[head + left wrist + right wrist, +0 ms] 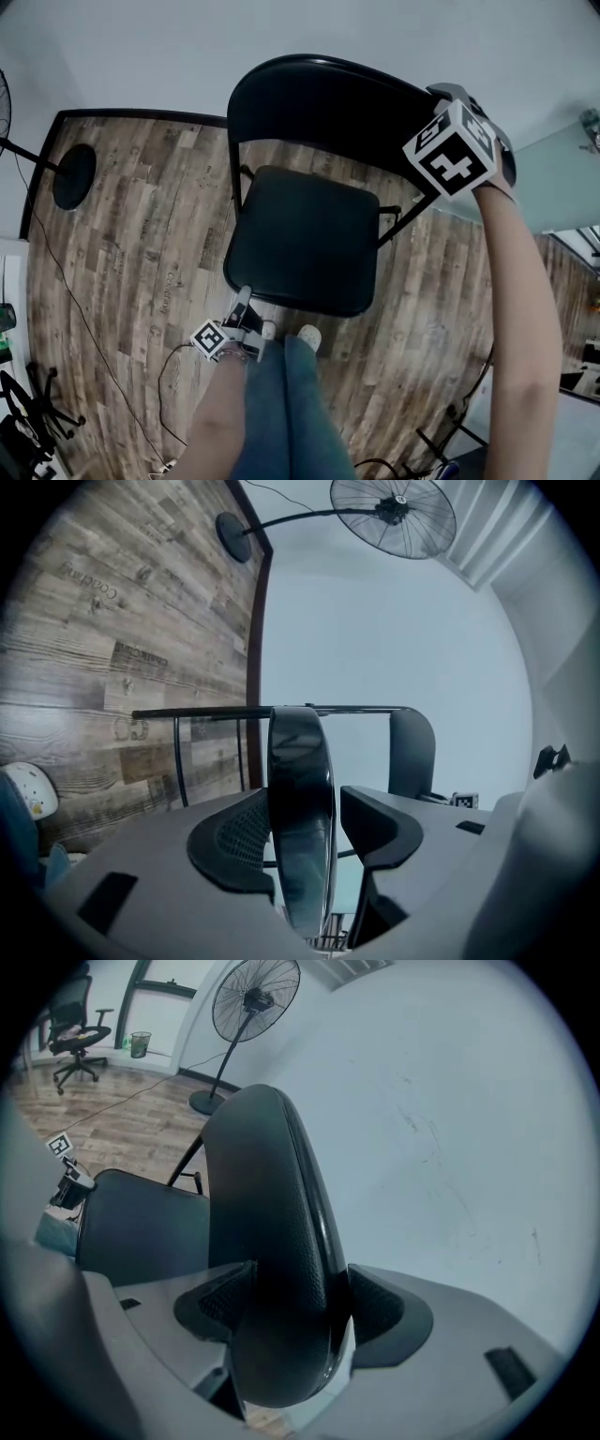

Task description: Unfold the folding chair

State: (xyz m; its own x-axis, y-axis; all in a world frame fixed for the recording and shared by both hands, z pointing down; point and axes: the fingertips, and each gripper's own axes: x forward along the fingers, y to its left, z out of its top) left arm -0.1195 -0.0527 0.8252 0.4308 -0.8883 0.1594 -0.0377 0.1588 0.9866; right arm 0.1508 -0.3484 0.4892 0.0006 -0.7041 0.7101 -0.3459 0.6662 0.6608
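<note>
**A:** L gripper [302, 829]?

**B:** Narrow, not clamped. Front edge of the seat [305, 239] sits btwn the jaws, lying on one pad, with a sliver of light at the other. Chair [394, 220] looks nearly open, right in front of the person's legs [281, 412].

**A:** Risk?

**B:** Seat slides off that pad & drops the last bit, since the hold's so loose. Shoes [309, 335] are just under that edge, so toes could get caught.

**A:** R gripper [298, 1305]?

**B:** Closed on the top of the back [328, 103], both pads pressing. Push too hard & the chair prob skids on the wood floor [141, 234], or the back knocks the wall [141, 47] just behind.

**A:** Anything else around?

**B:** Fan base [75, 176] off to the L by the wall, fan [394, 516] head above it. Office chair [73, 1026] well apart, far side of the room. Only the person's own feet are in the way.
</note>
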